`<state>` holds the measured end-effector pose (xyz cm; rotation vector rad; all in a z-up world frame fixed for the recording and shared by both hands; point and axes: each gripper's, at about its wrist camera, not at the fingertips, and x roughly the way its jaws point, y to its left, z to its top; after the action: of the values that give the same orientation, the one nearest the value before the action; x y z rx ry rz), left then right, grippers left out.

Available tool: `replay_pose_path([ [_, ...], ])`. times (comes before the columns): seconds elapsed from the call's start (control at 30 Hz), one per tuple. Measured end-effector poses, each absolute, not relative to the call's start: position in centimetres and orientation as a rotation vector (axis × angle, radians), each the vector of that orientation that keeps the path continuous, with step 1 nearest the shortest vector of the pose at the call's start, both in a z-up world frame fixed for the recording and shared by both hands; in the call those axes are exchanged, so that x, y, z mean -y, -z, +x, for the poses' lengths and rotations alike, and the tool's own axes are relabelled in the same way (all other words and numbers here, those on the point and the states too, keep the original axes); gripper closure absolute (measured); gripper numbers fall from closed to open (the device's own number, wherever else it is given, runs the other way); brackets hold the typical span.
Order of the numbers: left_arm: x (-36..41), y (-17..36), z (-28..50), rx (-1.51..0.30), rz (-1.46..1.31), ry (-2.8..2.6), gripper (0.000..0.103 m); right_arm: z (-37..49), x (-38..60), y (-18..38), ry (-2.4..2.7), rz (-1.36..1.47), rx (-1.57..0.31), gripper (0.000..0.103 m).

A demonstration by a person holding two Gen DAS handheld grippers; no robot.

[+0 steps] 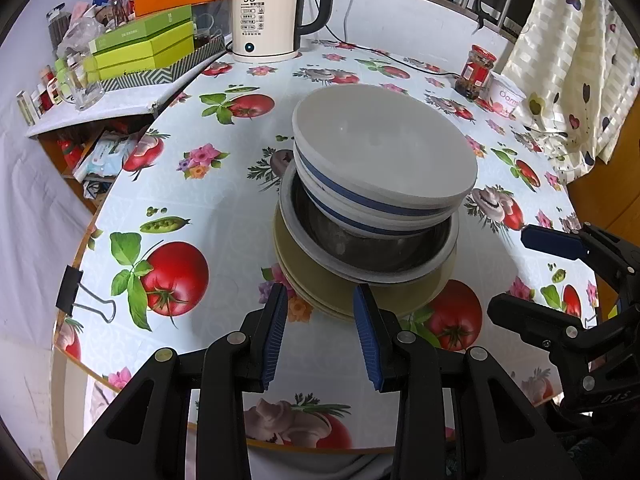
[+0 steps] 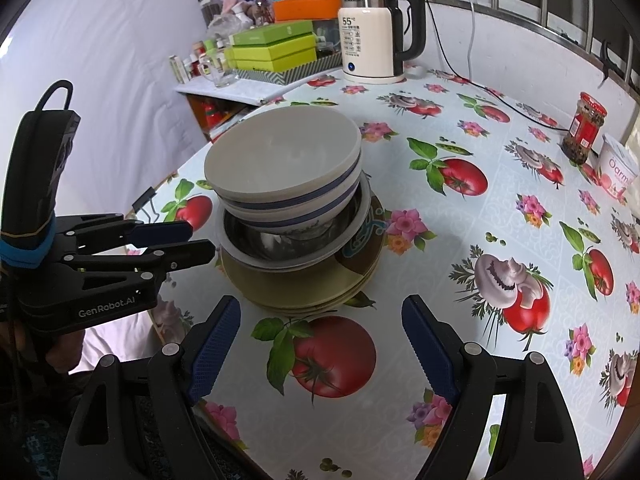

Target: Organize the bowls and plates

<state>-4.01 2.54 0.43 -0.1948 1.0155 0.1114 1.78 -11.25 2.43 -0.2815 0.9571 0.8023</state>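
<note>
One stack stands mid-table. On top are white bowls with blue stripes (image 1: 384,160) (image 2: 284,160), nested and tilted. Under them is a steel bowl with a white rim (image 1: 360,248) (image 2: 280,248), then several olive-yellow plates (image 1: 320,288) (image 2: 304,292). My left gripper (image 1: 320,336) is open and empty, just in front of the plates' near edge; it also shows at the left of the right wrist view (image 2: 200,242). My right gripper (image 2: 320,348) is open wide and empty, short of the stack; it also shows in the left wrist view (image 1: 520,272).
The round table (image 1: 224,216) has a fruit-print cloth held by a binder clip (image 1: 72,292). A kettle (image 1: 272,12) stands at the back, its cord trailing right. A chili jar (image 1: 476,72) and a yoghurt cup (image 1: 506,98) sit far right. A cluttered shelf with green boxes (image 1: 148,48) is left.
</note>
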Motion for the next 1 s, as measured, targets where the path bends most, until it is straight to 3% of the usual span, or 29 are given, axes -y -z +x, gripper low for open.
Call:
replay_pose_path([
  [1.0,-2.47,-0.24,-3.95,-1.023,-0.194,-0.11,0.067,1.89,11.17,-2.49,-0.803,-0.282,-0.961,0.019],
])
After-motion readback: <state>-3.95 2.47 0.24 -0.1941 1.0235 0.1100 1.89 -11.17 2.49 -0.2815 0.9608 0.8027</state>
